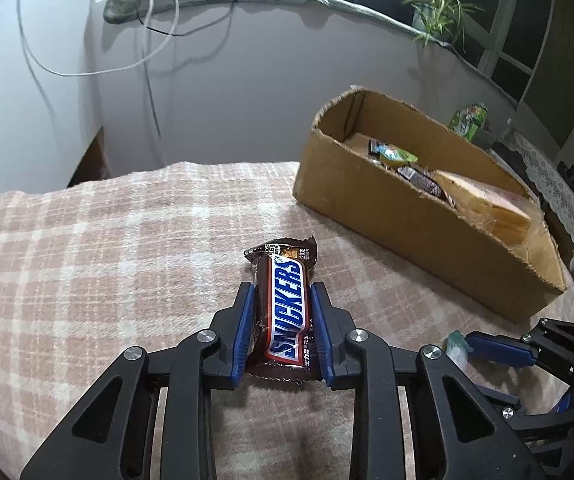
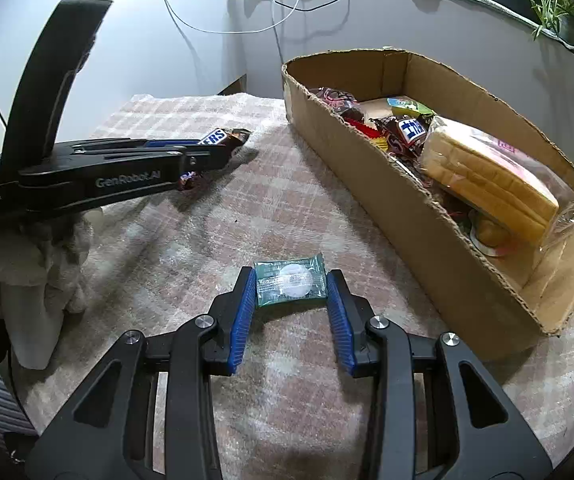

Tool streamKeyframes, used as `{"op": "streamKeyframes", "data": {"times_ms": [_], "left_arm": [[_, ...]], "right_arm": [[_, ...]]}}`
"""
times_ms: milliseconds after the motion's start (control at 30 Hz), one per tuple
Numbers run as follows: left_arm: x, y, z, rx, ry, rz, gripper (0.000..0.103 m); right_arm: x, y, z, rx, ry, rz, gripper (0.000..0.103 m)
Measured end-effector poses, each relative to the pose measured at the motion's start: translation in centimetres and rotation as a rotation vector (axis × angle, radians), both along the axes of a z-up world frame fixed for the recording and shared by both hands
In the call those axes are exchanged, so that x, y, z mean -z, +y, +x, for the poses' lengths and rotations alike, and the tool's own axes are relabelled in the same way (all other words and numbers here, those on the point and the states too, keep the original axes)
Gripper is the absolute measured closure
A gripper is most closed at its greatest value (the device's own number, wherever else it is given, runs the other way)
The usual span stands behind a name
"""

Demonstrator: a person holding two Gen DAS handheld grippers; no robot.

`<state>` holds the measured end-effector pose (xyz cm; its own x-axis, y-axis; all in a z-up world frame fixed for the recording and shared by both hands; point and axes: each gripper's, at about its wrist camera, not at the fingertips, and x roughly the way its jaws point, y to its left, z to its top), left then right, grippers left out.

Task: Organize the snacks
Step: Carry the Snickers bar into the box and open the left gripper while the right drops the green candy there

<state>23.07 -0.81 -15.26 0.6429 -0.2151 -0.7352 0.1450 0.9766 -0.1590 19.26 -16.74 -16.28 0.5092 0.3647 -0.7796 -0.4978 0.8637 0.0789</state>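
Note:
My left gripper [image 1: 283,296] is shut on a Snickers bar [image 1: 285,312], held lengthwise between the blue pads just above the plaid cloth; it also shows in the right wrist view [image 2: 223,138]. My right gripper [image 2: 291,284] stands around a small green packet with a white round sweet [image 2: 290,283]; both pads touch its ends, and it lies on the cloth. The cardboard box [image 2: 427,216] on the right holds bagged bread [image 2: 487,184], another Snickers [image 2: 409,130] and several wrapped snacks.
A plaid cloth [image 1: 87,260] covers the table. A green carton [image 1: 469,118] stands behind the box. A plant [image 1: 437,8] and cables [image 1: 159,24] are on the ledge by the wall. The table edge drops at the far left.

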Motion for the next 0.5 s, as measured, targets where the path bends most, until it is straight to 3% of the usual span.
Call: {"op": "streamKeyframes", "data": {"times_ms": [500], "left_arm": [[-4.3, -1.0, -2.7, 0.017, -0.107, 0.002, 0.077]], "right_arm": [[-4.2, -2.3, -1.7, -0.001, -0.068, 0.045, 0.065]]}}
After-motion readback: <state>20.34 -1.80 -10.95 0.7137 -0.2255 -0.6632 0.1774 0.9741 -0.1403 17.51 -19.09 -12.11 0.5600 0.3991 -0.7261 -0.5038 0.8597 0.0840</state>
